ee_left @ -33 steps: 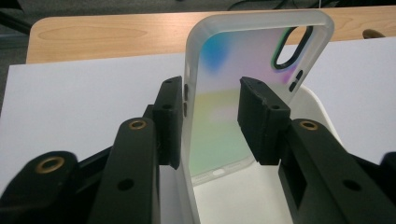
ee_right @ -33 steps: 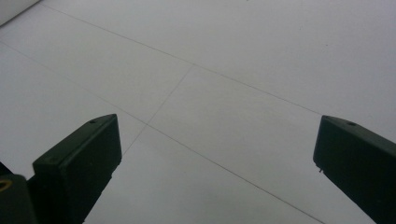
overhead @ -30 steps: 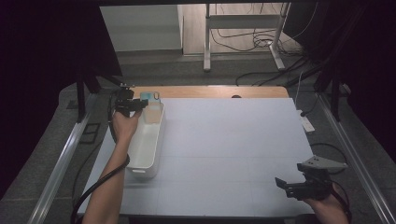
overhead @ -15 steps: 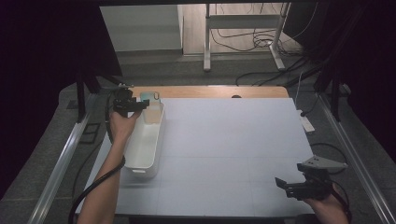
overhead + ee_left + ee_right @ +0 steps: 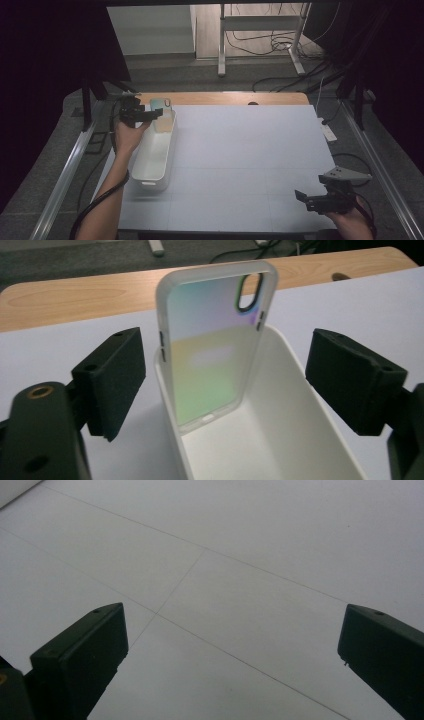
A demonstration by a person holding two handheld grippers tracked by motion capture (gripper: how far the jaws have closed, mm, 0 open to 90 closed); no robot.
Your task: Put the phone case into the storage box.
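Phone case (image 5: 212,347) leans inside the white tub (image 5: 280,440); left gripper (image 5: 225,385) has just been opening, letting go. Next, pull back.

Phone case (image 5: 212,345): frosted white rim, iridescent back shading lilac to pale green-yellow. Bin (image 5: 280,440) plain white; table mat (image 5: 250,165) pale grey with thin seam lines, light wood strip (image 5: 225,98) at its far edge. Both grippers' pads (image 5: 112,380) matte black.
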